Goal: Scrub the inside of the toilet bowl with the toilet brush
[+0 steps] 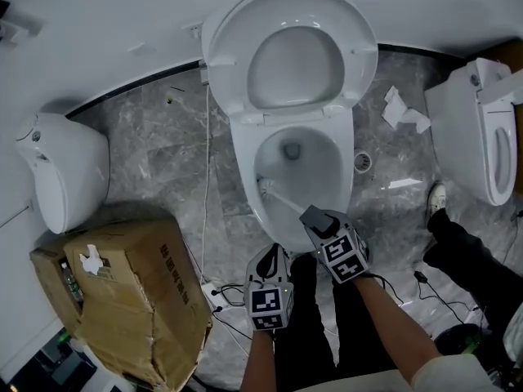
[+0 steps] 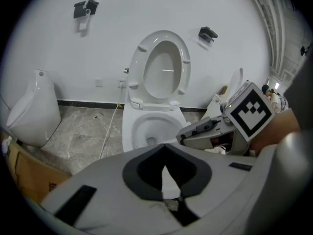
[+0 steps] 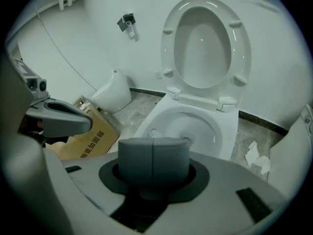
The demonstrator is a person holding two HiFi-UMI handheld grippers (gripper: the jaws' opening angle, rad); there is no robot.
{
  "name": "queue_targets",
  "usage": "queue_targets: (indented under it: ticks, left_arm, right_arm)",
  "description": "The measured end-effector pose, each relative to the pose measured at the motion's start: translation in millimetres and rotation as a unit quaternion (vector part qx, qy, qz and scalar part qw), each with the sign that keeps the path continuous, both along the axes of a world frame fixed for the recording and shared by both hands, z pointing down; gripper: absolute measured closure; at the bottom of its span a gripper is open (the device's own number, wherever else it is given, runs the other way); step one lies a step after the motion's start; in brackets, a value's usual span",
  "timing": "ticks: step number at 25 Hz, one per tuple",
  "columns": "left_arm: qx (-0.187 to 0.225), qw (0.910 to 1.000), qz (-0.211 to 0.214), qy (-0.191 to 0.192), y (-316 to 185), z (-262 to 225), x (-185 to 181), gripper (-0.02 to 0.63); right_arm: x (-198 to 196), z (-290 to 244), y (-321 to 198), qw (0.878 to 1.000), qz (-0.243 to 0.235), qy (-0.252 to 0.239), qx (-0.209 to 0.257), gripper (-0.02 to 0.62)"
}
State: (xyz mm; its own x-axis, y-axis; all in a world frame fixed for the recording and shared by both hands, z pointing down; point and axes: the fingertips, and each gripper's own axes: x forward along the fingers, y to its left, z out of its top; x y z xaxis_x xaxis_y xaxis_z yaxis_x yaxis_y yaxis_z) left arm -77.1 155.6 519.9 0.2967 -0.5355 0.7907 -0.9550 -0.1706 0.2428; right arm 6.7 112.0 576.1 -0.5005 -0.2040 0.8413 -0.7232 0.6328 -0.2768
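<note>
Right gripper (image 1: 315,217) pitched steeply down over toilet bowl (image 1: 243,163), jaws clamped on toilet brush (image 1: 283,197) handle. Left gripper (image 1: 269,256) beside it, jaws together.

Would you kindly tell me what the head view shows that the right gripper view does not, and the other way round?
Only the head view: the toilet brush handle, running from the right gripper into the toilet bowl, and another person's shoe. Only the right gripper view: a dark wall bracket and that gripper's closed pads. Both: the raised seat, cardboard box, crumpled paper and left gripper.
</note>
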Motion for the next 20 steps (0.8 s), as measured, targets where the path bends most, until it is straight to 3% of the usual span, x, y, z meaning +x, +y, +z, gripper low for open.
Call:
queue_targets:
  ticks: [20]
  left_arm:
    - [-0.004, 0.9988, -0.040, -0.030, -48, 14, 6, 0.578]
  right_arm:
    - [-5, 5, -69, 0.999, 0.032, -0.023, -0.004, 0.423]
